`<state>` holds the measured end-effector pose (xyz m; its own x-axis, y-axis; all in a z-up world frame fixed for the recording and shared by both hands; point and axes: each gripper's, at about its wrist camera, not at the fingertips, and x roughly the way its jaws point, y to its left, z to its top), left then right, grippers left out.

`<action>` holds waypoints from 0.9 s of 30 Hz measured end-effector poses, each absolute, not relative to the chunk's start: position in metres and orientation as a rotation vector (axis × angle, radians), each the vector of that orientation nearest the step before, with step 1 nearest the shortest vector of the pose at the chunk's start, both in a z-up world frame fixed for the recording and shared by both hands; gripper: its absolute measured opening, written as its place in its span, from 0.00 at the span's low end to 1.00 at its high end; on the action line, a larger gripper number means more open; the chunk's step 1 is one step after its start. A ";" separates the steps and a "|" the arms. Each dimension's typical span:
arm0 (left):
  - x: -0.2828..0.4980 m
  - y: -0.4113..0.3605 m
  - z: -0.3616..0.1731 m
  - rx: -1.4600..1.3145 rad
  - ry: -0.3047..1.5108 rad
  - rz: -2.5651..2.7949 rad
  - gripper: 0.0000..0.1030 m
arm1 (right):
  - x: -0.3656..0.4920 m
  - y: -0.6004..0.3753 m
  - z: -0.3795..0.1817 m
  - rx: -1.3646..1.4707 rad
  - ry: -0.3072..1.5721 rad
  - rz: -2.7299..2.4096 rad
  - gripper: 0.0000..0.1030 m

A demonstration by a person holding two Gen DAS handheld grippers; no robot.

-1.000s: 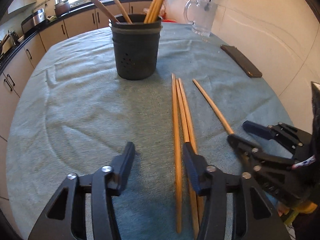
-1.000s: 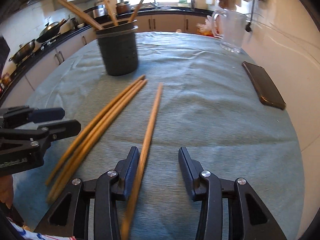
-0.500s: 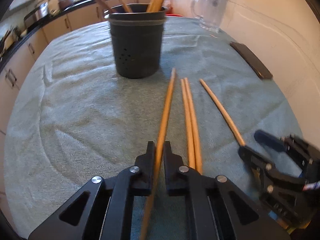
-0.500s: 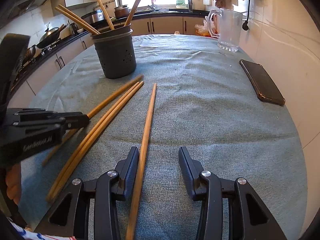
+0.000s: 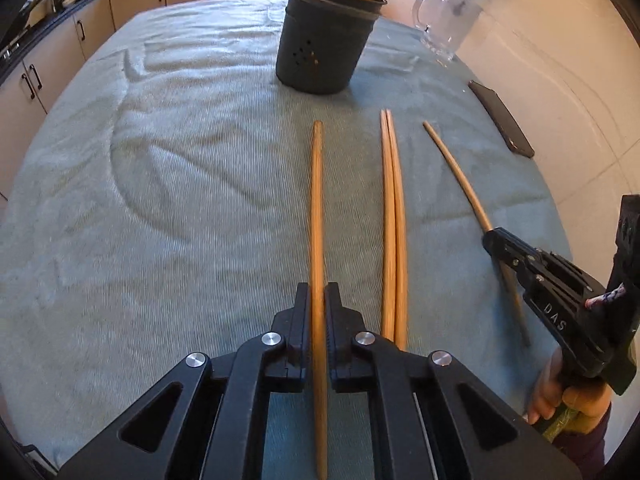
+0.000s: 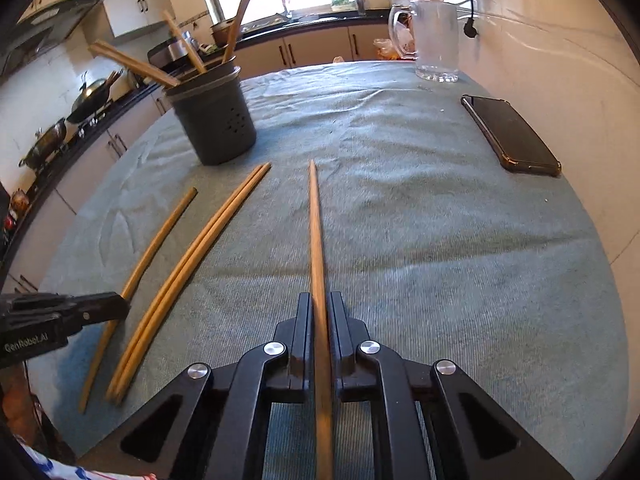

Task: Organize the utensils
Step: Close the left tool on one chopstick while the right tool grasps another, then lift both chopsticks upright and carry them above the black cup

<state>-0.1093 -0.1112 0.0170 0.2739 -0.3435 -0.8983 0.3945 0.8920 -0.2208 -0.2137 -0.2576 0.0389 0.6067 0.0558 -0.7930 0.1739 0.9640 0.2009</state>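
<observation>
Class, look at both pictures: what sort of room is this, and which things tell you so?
Most likely a home kitchen: beige base cabinets under a black counter, woks on a stove, and a grey utensil holder of wooden chopsticks.

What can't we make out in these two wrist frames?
- Near end of the chopstick in the left hand-held gripper: cut off by the left wrist view's bottom edge.
- Near end of the chopstick in the right hand-held gripper: same in the right wrist view.
- Inside of the utensil holder: hidden by its wall in both views.
- Phone screen: dark, nothing readable.
</observation>
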 end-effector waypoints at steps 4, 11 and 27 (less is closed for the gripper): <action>-0.103 -0.109 0.023 0.041 1.188 -0.498 0.06 | -0.218 -0.255 0.042 0.237 0.949 -0.040 0.09; -0.076 -0.132 0.030 0.115 1.141 -0.490 0.06 | -0.195 -0.259 0.041 0.198 1.011 -0.043 0.09; -0.029 -0.151 0.014 0.109 1.181 -0.480 0.07 | -0.087 -0.270 0.040 0.136 1.132 -0.034 0.09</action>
<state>-0.0289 -0.1508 0.0143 0.2926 -0.3032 -0.9069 0.4157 0.8944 -0.1649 -0.0874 -0.2699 0.0397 0.4249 0.0417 -0.9043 0.0966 0.9911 0.0911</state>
